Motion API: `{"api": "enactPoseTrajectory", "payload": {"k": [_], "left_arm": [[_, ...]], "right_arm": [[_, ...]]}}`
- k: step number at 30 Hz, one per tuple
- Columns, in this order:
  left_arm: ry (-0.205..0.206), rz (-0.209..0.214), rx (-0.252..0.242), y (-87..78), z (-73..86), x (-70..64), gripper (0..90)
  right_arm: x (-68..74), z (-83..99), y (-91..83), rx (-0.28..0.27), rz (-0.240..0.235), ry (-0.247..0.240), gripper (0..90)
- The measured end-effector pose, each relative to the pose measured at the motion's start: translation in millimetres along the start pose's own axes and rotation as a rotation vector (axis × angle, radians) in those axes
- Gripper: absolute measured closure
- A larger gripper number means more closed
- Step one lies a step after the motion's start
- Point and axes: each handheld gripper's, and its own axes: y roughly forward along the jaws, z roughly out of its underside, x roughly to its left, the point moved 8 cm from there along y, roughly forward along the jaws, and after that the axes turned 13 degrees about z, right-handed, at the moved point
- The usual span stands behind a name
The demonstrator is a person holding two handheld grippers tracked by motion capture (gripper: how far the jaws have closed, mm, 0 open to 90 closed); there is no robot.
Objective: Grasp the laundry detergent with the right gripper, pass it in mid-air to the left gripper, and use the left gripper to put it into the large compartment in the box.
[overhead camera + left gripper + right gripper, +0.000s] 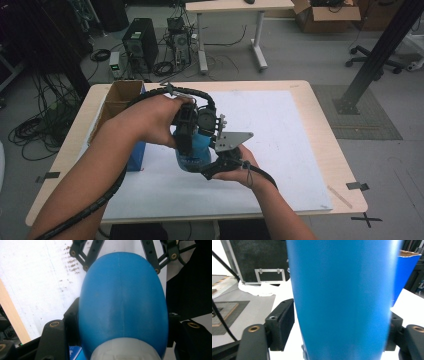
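A blue plastic bottle [198,146] is held above the white mat [280,135], gripped by both grippers at once. My left gripper [186,139] comes from the upper left and is shut on the bottle's rounded end; in the left gripper view the blue bottle [122,300] bulges between the pads [72,317], with a pale collar [125,351] at the bottom. My right gripper [220,162], grey plate on top, comes from the lower right. In the right gripper view it is shut on the bottle's straight body [342,297], which sits between its pads [282,325].
An open blue cardboard box [122,105] stands at the table's left side, close to my left forearm, and the same box [407,267] shows in the right gripper view. Computer towers [140,42], cables and another desk [235,10] lie beyond the table.
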Motion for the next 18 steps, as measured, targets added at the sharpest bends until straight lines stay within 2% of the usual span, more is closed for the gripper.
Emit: {"api": "enactPoseTrajectory", "payload": {"k": [8, 15, 18], "left_arm": [[-0.008, 0.007, -0.001, 2.1, -0.9, 1.8, 38.6], [-0.013, 0.009, 0.005, 1.6, -1.2, 4.8, 38.5], [-0.029, 0.012, 0.006, 0.8, 0.1, 5.9, 38.5]], "right_arm": [[-1.2, -2.5, -1.1, -0.027, 0.011, 0.02, 19.8], [-3.7, -5.1, -5.3, -0.045, 0.032, 0.06, 1.5], [-6.0, -6.7, -11.3, -0.055, 0.037, 0.072, 0.0]]}}
